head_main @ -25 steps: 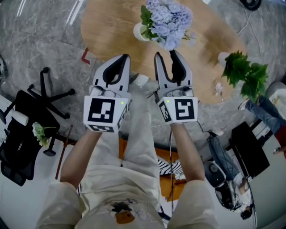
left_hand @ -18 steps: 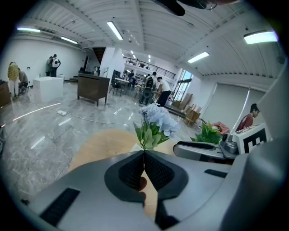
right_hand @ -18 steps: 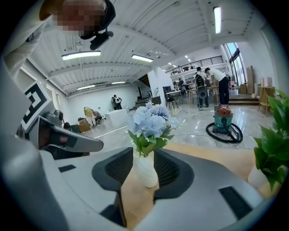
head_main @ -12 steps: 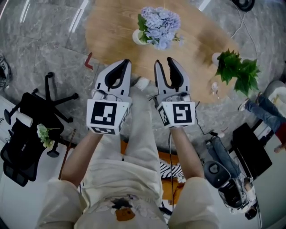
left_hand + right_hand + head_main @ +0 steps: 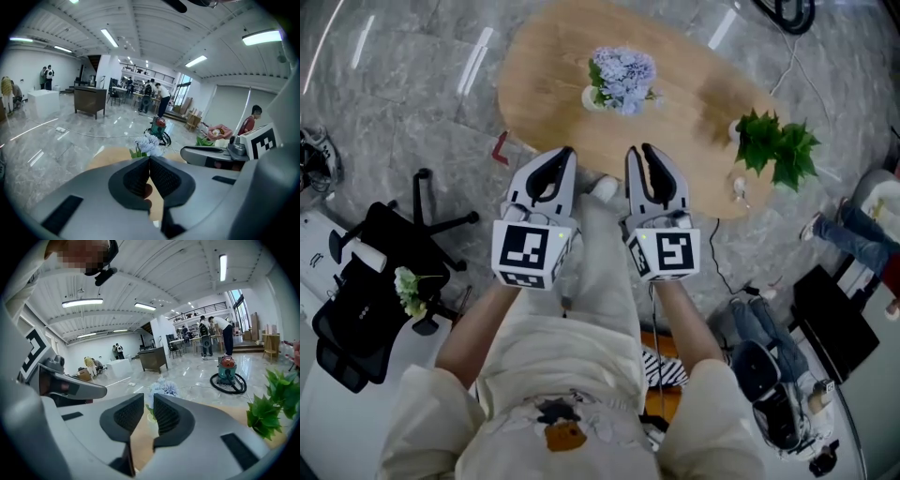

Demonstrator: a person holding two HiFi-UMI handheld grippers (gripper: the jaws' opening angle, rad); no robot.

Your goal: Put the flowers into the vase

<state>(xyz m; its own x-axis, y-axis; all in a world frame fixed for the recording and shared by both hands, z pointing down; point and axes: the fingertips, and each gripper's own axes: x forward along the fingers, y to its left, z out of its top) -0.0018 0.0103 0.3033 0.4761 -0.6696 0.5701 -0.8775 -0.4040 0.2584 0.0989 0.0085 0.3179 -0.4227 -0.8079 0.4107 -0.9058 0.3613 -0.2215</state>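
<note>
A bunch of pale blue flowers [image 5: 622,70] stands in a small white vase [image 5: 592,97] on the oval wooden table [image 5: 544,84]. The flowers [image 5: 147,144] show just past the left jaws, and the flowers [image 5: 163,389] also appear beyond the right jaws. Both grippers hang side by side in the air above the table's near edge, well short of the vase. My left gripper [image 5: 566,152] is shut, tips touching, holding nothing. My right gripper [image 5: 639,150] has just been closing; a narrow gap remains and nothing is between its jaws.
A green leafy plant [image 5: 776,150] in a white pot stands at the table's right end. A black office chair [image 5: 366,281] with a small white posy [image 5: 411,291] is on the floor at left. A vacuum cleaner [image 5: 228,373] sits beyond the table. A person sits at right [image 5: 853,230].
Both grippers have risen with the view, so the table and vase look smaller and farther off. The right jaws have narrowed from wide apart to a slim gap.
</note>
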